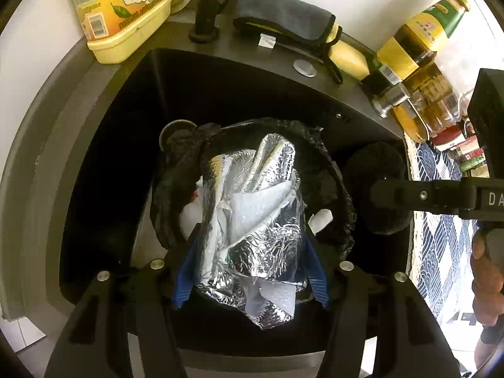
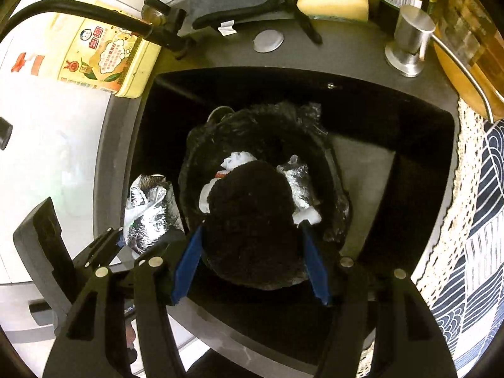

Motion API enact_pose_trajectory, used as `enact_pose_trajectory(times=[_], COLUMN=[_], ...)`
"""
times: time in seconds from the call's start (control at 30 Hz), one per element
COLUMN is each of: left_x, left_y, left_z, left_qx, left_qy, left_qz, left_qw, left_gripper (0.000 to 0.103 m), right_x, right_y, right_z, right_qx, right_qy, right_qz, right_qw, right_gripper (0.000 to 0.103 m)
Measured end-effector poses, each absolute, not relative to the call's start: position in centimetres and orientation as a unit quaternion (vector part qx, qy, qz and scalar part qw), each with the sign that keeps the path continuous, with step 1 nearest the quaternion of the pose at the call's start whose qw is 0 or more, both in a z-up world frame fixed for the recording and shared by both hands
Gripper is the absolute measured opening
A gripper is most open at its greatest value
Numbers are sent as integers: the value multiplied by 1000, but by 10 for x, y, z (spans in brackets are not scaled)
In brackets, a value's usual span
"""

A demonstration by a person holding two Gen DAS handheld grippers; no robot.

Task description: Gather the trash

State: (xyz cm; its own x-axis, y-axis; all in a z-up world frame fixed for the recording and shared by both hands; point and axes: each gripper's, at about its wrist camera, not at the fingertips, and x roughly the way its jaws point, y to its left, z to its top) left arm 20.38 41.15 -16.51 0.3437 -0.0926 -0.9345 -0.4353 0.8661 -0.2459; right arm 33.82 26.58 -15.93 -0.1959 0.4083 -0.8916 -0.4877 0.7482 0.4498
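Observation:
A bin lined with a black bag (image 1: 330,163) stands in the black sink (image 1: 252,63). Inside it lie white paper and foil scraps (image 2: 299,182). My left gripper (image 1: 250,242) is shut on a crumpled silver foil bag (image 1: 252,189), which hangs over the bin's near side. My right gripper (image 2: 252,226) is shut on a black fuzzy lump (image 2: 249,195) above the bin's mouth (image 2: 267,126). In the left wrist view that lump (image 1: 378,189) sits at the right with the right gripper's finger (image 1: 425,195) beside it. The foil bag (image 2: 148,211) shows at the lower left of the right wrist view.
Behind the sink are a yellow detergent bottle (image 1: 119,15), the black faucet base (image 1: 204,25), a grey cloth (image 1: 283,15), a yellow sponge (image 1: 349,60), a steel knob (image 2: 409,41) and a glass bottle (image 1: 419,41). A patterned mat (image 1: 441,236) and a hand (image 1: 485,271) lie right.

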Motion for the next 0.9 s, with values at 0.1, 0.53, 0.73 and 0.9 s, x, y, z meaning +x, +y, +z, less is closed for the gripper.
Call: enact_pose_trajectory(times=[0.1, 0.53, 0.73, 0.9], left_x=[206, 201, 191, 178], left_y=[415, 423, 416, 405], left_z=[-169, -174, -162, -146], left_qx=[-239, -249, -248, -242], left_qy=[566, 571, 564, 555], left_qz=[108, 102, 88, 89], left_qw=[781, 776, 783, 791], left_gripper=[61, 75, 75, 75], right_x=[342, 344, 330, 316], right_y=[269, 263, 251, 233], right_z=[-160, -153, -143, -128], right_qx=[-24, -11, -6, -11], right_qy=[691, 690, 688, 672], right_qz=[348, 334, 327, 324], right_qw=[633, 641, 648, 666], right_gripper=[62, 72, 72, 72])
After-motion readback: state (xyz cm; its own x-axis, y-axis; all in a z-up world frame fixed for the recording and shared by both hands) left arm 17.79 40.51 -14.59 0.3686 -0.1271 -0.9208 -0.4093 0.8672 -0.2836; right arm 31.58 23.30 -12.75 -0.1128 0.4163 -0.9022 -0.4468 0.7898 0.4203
